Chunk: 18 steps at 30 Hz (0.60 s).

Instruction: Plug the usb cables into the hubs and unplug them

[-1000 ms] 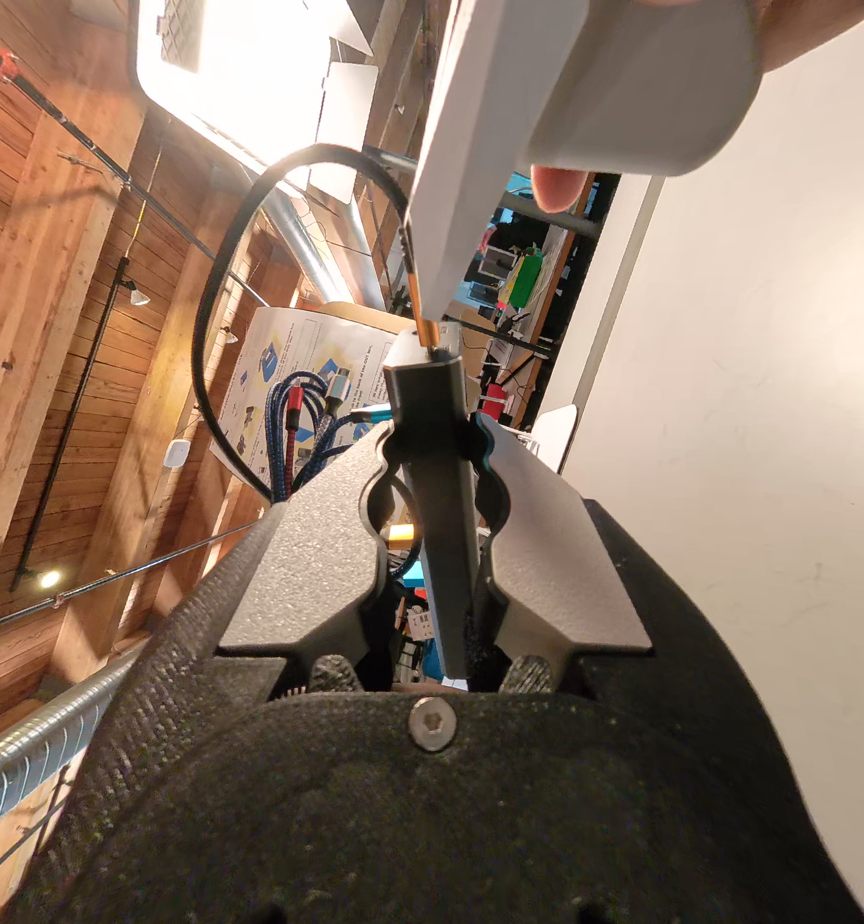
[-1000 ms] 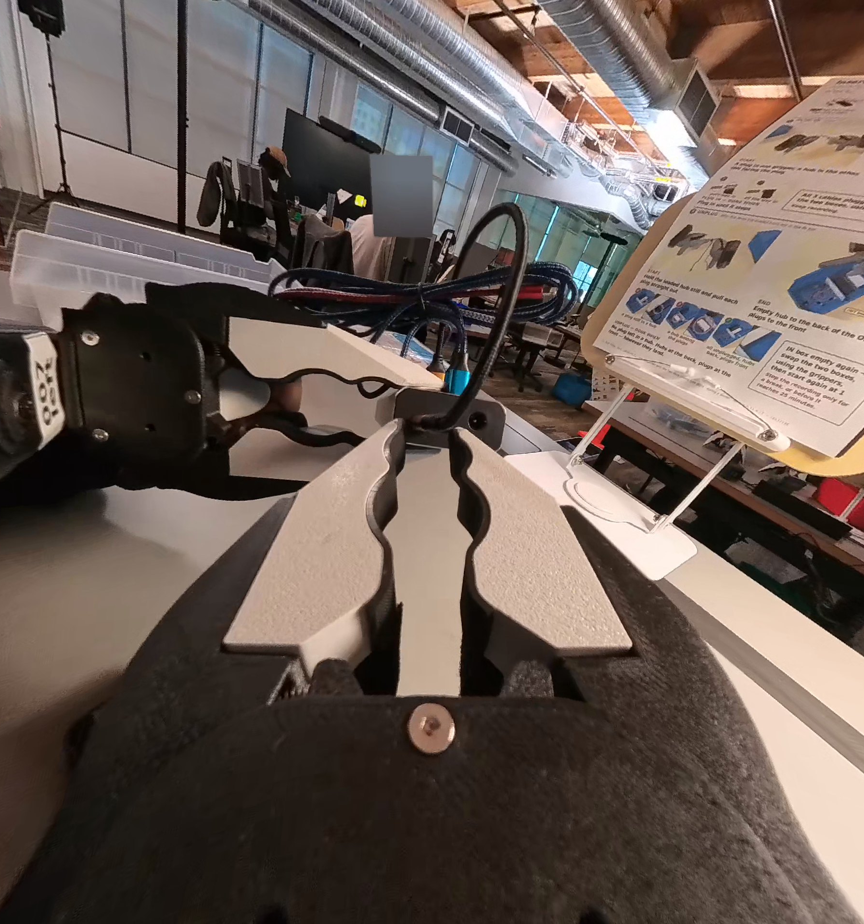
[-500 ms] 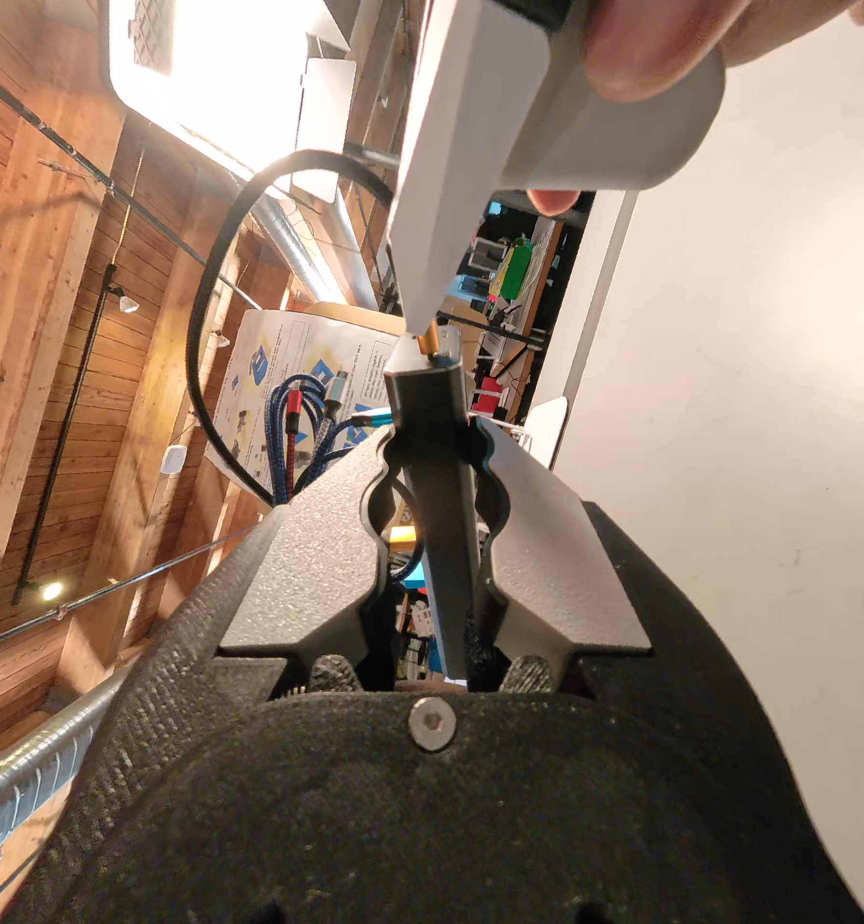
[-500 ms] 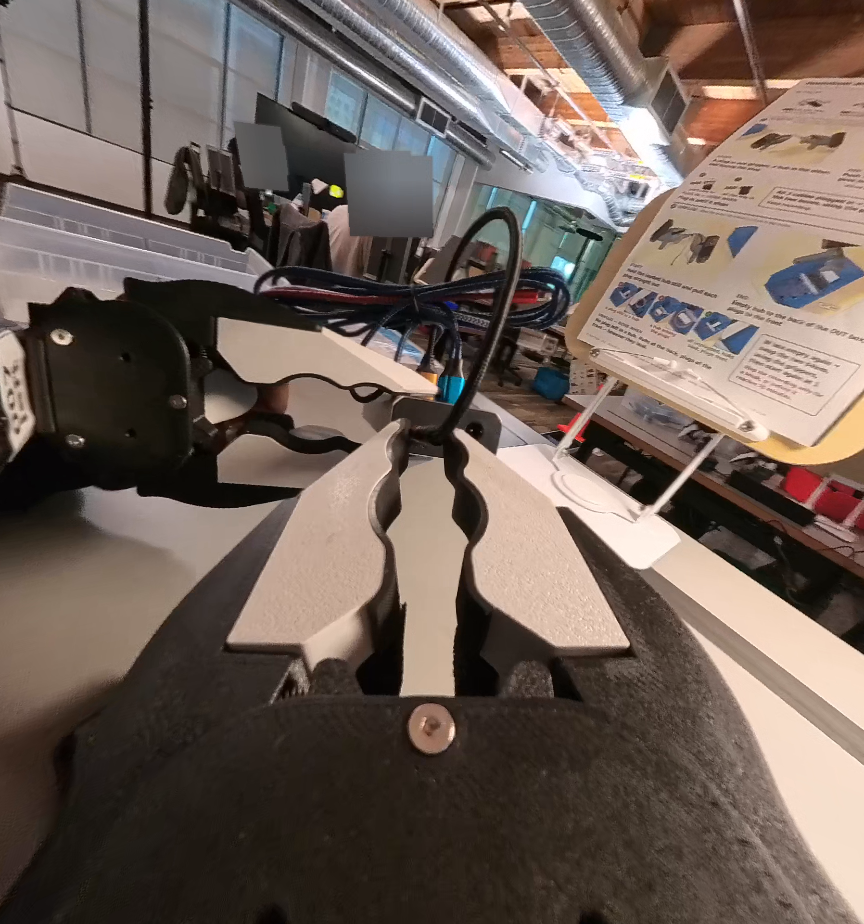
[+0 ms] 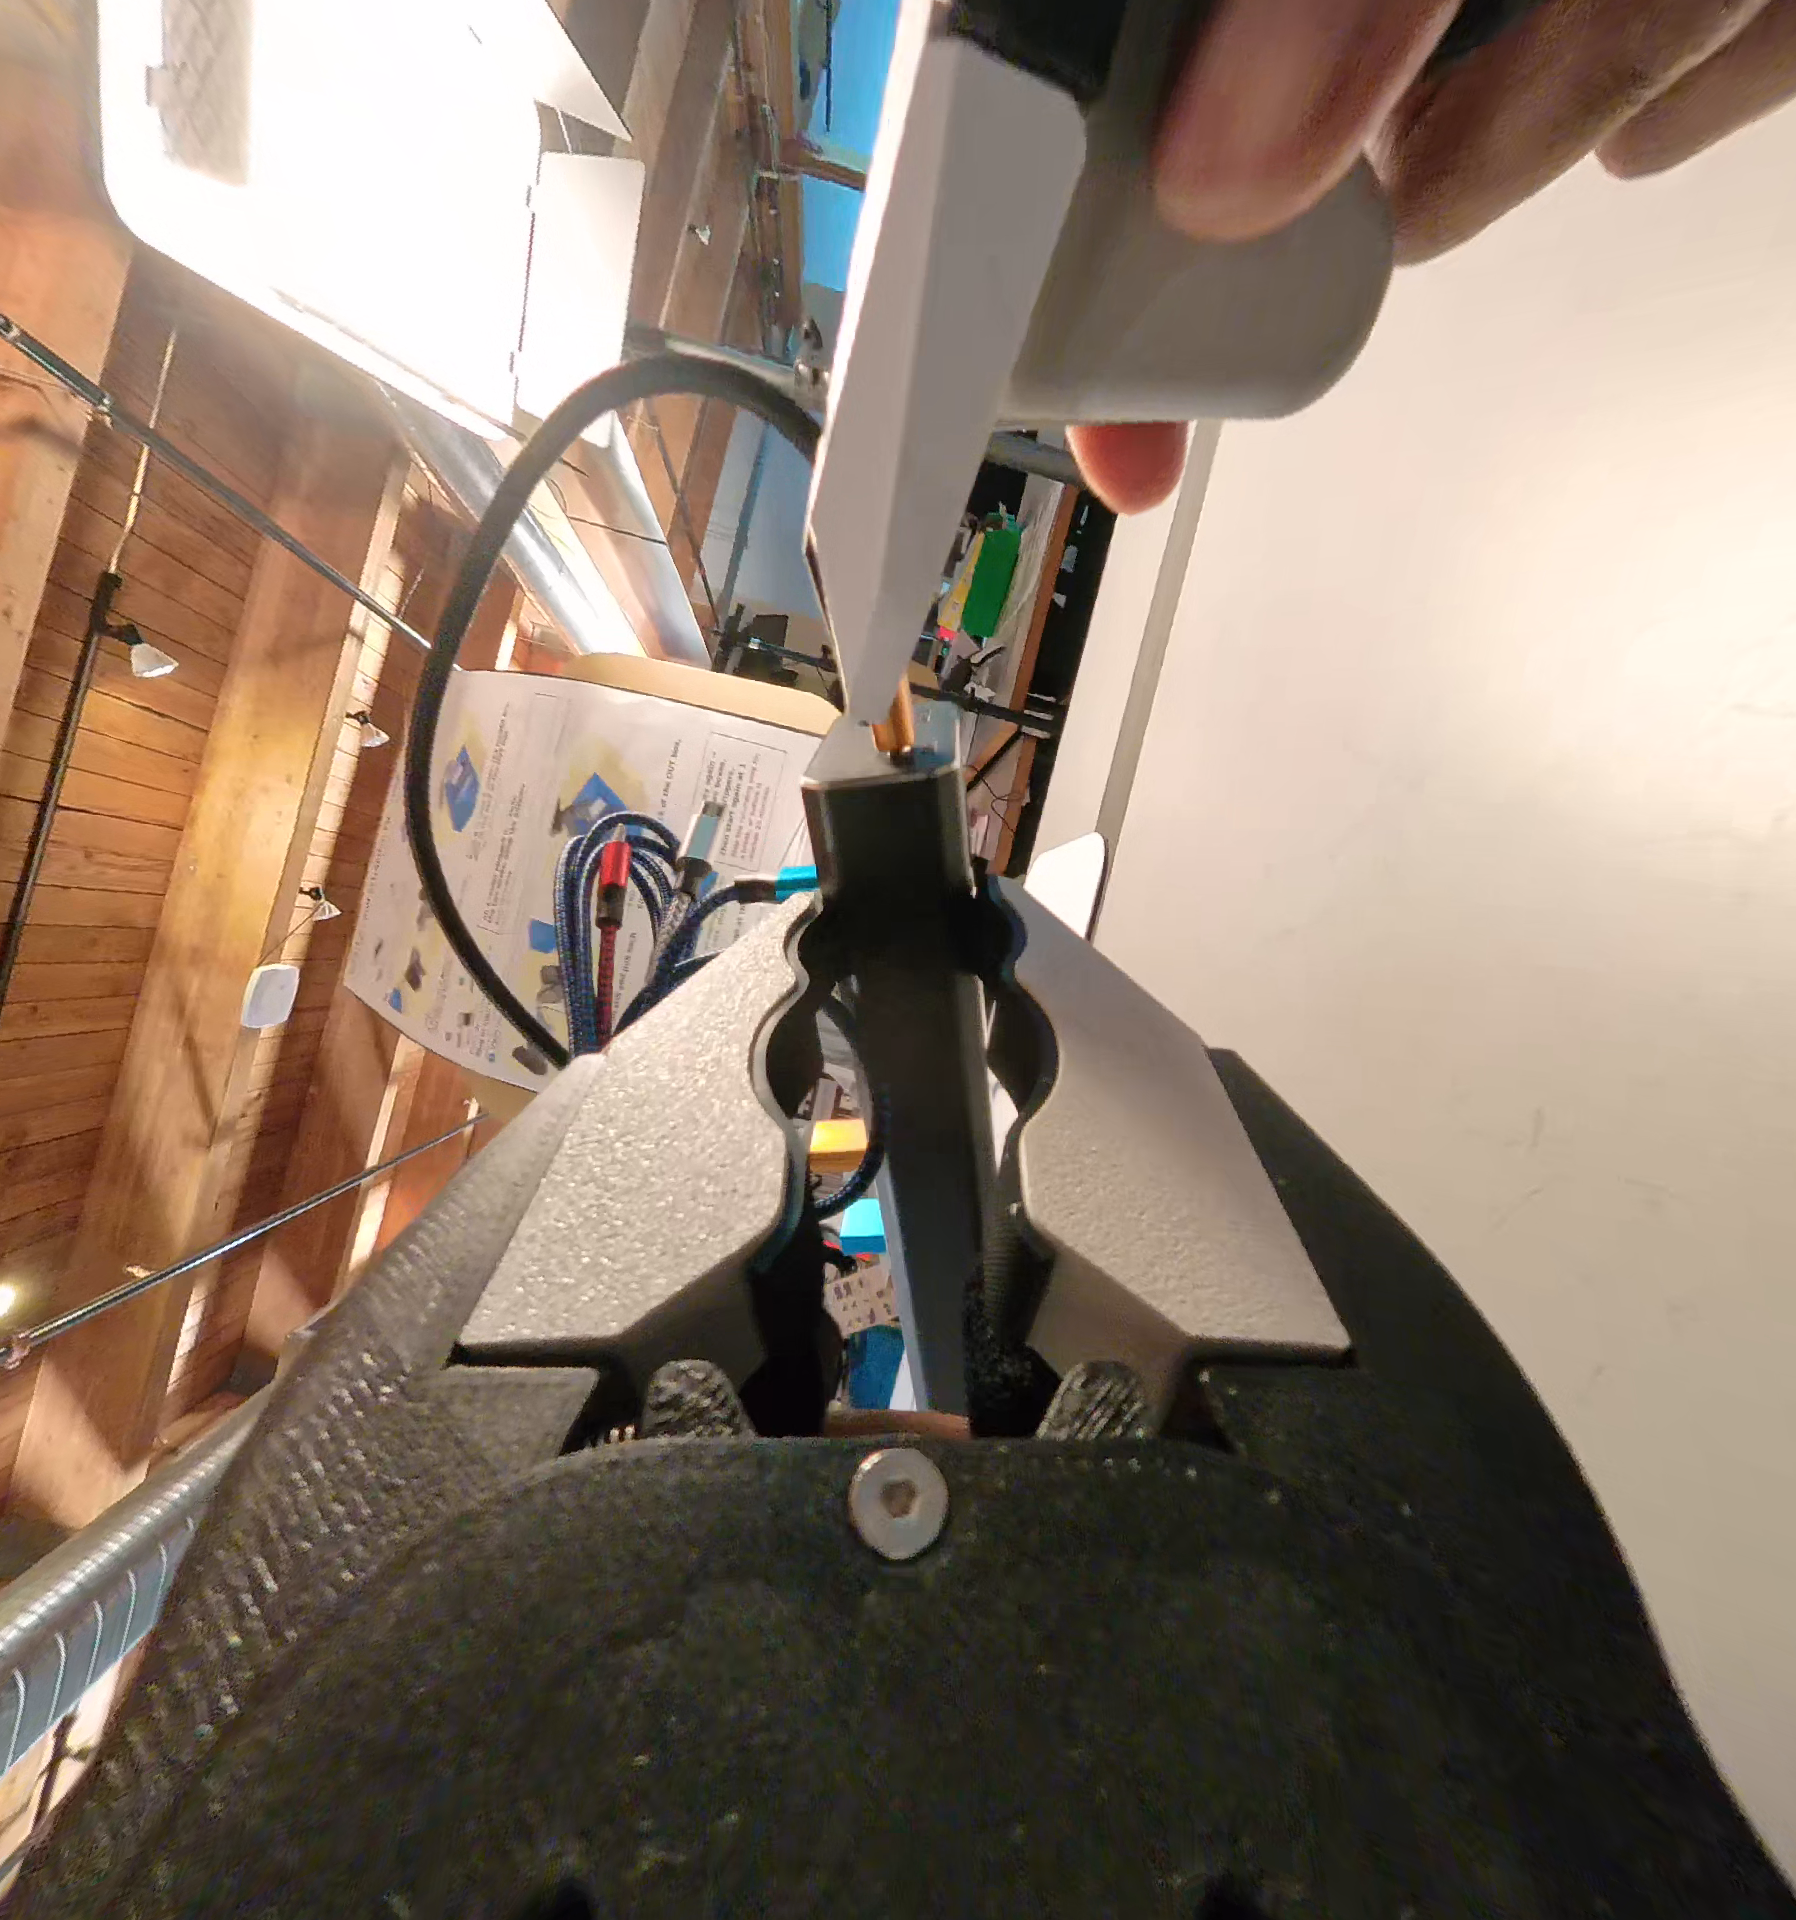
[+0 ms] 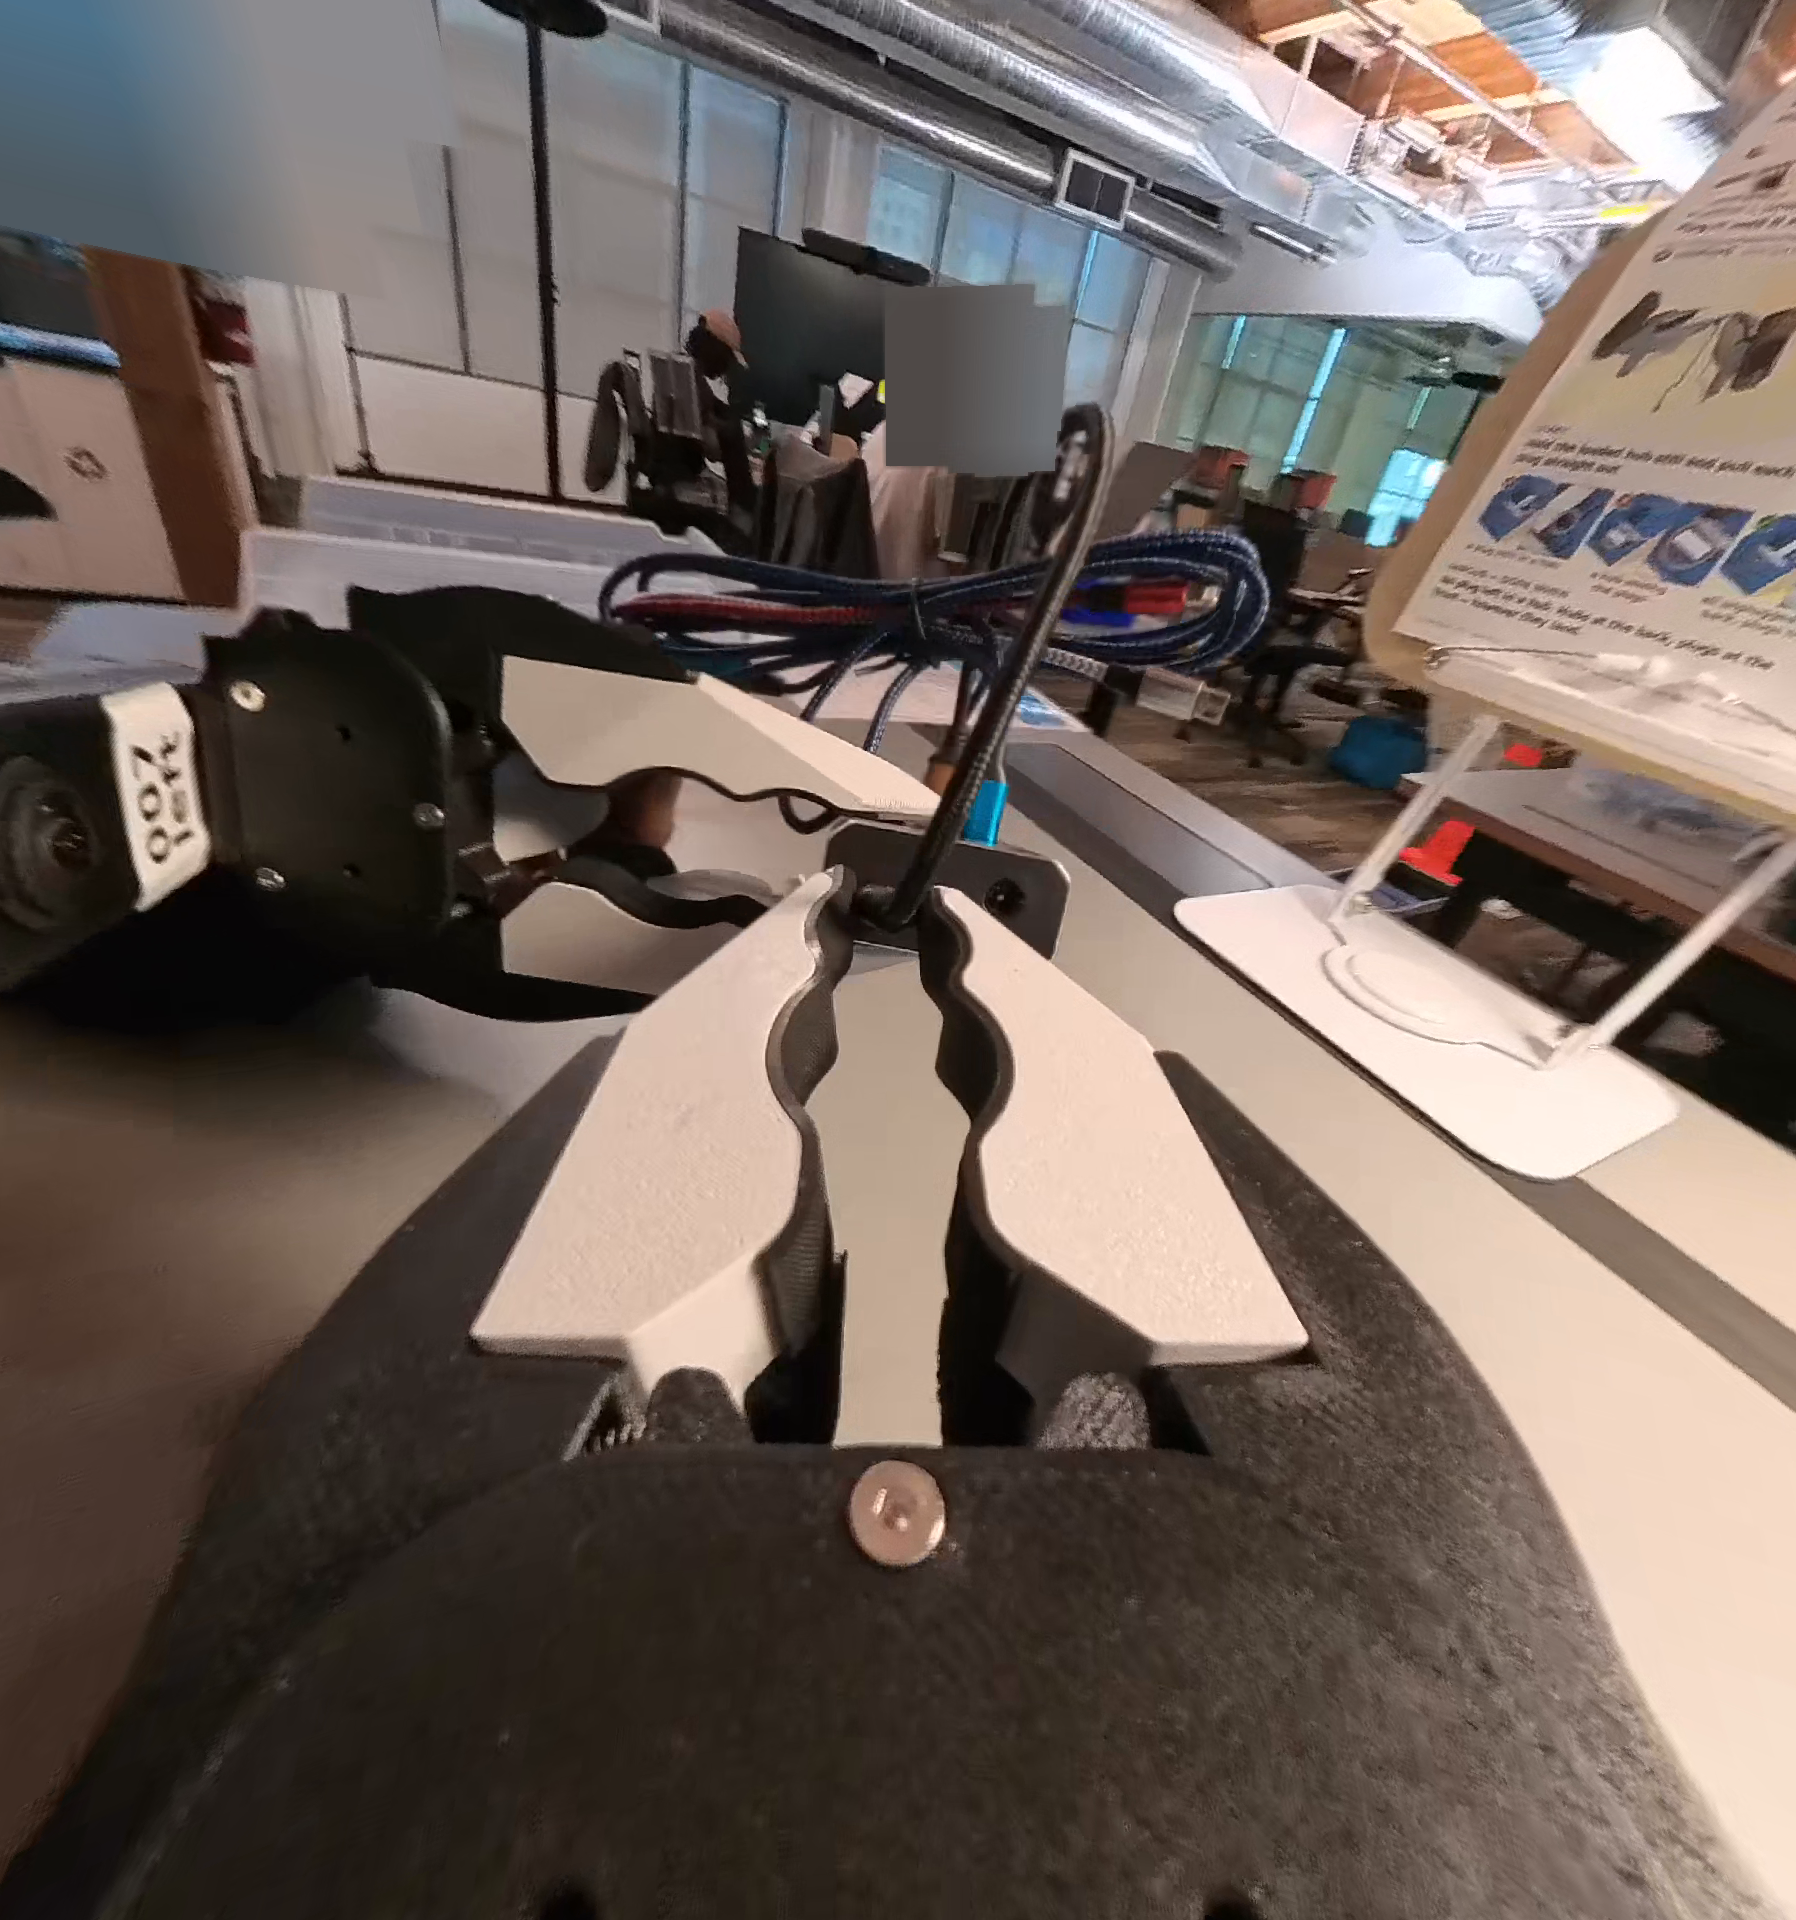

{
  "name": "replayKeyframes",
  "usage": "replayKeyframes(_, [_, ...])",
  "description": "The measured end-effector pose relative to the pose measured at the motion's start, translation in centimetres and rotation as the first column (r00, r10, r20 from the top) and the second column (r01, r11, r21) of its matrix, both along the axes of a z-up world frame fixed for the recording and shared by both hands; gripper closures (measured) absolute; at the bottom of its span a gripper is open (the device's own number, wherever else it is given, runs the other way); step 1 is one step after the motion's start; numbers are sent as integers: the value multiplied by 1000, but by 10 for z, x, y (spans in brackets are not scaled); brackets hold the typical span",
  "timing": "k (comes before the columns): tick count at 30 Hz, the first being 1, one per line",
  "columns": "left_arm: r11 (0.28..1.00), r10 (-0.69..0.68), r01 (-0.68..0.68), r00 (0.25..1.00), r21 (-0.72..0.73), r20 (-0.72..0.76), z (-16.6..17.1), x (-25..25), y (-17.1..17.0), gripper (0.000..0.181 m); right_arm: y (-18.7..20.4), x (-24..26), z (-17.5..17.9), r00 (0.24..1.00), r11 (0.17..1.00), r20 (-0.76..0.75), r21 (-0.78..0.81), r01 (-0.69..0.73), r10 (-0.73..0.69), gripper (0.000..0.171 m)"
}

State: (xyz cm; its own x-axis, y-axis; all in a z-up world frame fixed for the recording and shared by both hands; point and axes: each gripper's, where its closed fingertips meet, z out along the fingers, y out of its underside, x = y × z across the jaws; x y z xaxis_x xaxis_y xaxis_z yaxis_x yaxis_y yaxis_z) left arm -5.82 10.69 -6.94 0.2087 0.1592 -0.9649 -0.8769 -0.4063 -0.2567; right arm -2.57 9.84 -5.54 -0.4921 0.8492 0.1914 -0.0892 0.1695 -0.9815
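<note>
**Hub braced while a plug is worked at its end**

The dark hub (image 5: 889,831) is held clamped edge-on in the left gripper (image 5: 899,925), above the counter (image 5: 1496,935). The right gripper (image 6: 878,899) is closed at the hub's end, where the black cable (image 6: 1029,665) enters; whether a plug is pinched cannot be told. The hub should be kept rigid and any pull kept in line with the port, never sideways.

Each claw (image 5: 899,914) (image 6: 878,914) is showing pale wavy-edged fingers (image 6: 686,1132), a black textured body and one silver screw (image 6: 896,1525).
</note>
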Motion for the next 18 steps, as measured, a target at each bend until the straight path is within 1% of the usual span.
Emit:
replayKeyframes(2, [1000,-5,6,1000,-6,7,-2,-1,0,155,-2,-1,-2,1000,999,-11,31,22,-22,159])
replayKeyframes(3, [1000,-5,5,1000,-8,-3,-2,-1,-1,155,-2,-1,-3,1000,1000,-4,26,9,-9,159])
replayKeyframes(6, [1000,-21,21,1000,-4,-10,2,6,0,155,-1,3,-1,995,992,48,-93,-87,92,159])
replayKeyframes(7, [1000,-29,29,1000,-9,-12,1,8,0,155,0,3,-2,994,991,50,-95,-94,99,159])
replayKeyframes(10, [999,-25,25,1000,-29,-12,-5,7,1,155,0,1,-9,995,994,57,-67,-81,85,159])
replayKeyframes(13, [999,-33,33,999,-26,-11,-4,8,1,154,0,2,-8,994,994,50,-62,-91,94,159])
replayKeyframes(15, [999,-26,26,1000,-29,0,-6,4,2,153,2,0,-9,996,997,44,-34,-70,71,159])
replayKeyframes(18, [999,-47,48,993,-8,107,-8,1,4,151,3,-2,-5,1000,999,8,-33,-27,27,158])
